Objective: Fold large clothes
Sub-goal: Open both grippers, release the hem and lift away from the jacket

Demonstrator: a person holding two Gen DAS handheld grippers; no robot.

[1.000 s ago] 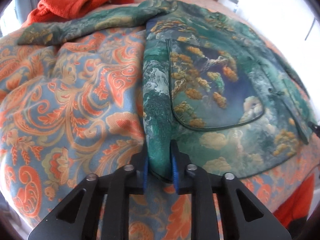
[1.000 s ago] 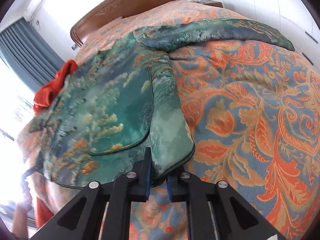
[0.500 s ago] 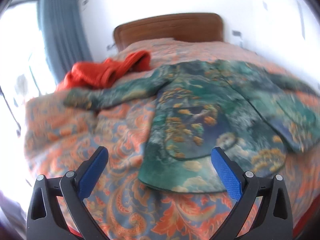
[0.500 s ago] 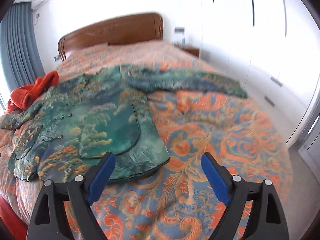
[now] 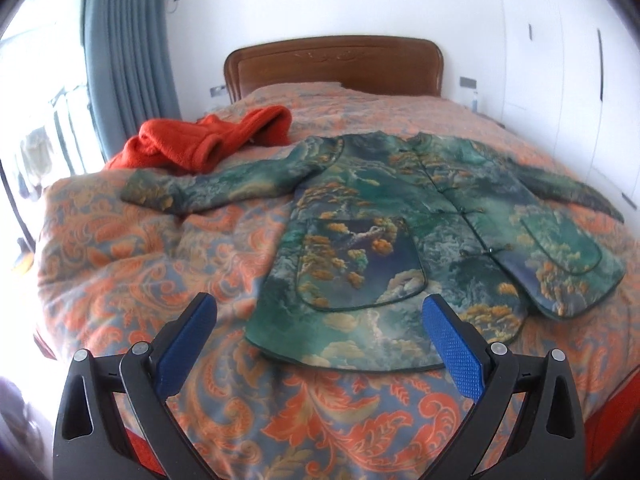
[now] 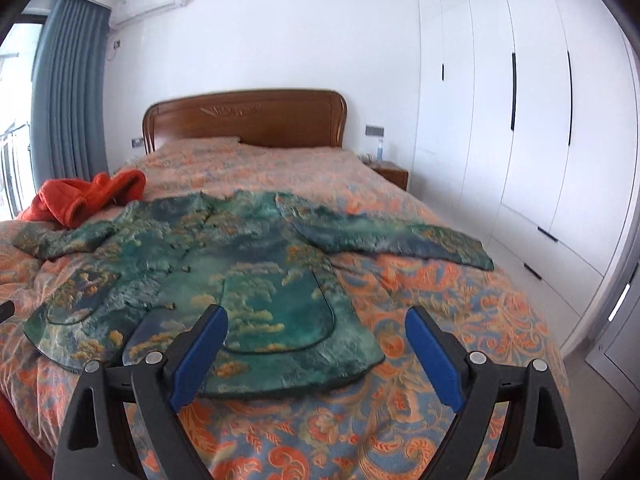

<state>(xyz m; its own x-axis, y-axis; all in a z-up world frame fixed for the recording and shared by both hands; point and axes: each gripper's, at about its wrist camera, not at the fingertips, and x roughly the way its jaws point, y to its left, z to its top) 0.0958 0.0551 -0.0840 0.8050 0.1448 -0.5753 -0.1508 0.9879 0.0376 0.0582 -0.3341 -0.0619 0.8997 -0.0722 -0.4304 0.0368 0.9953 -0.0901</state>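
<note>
A green patterned jacket [image 5: 420, 216] lies flat and face up on the bed, both sleeves spread out to the sides, hem toward me. It also shows in the right wrist view [image 6: 240, 280]. My left gripper [image 5: 320, 344] is open and empty, held back above the hem's left corner. My right gripper [image 6: 316, 352] is open and empty, held back above the hem's right corner. Neither touches the jacket.
An orange garment [image 5: 204, 140] is bunched at the bed's left side, near the jacket's left sleeve; it also shows in the right wrist view [image 6: 88, 196]. The bed has an orange-blue cover [image 6: 460, 320] and a wooden headboard [image 6: 244, 118]. White wardrobes [image 6: 520, 120] stand on the right.
Both grippers were shut on the jacket's hem corners one second ago. They have let go, opened wide and pulled back and up from the bed.
</note>
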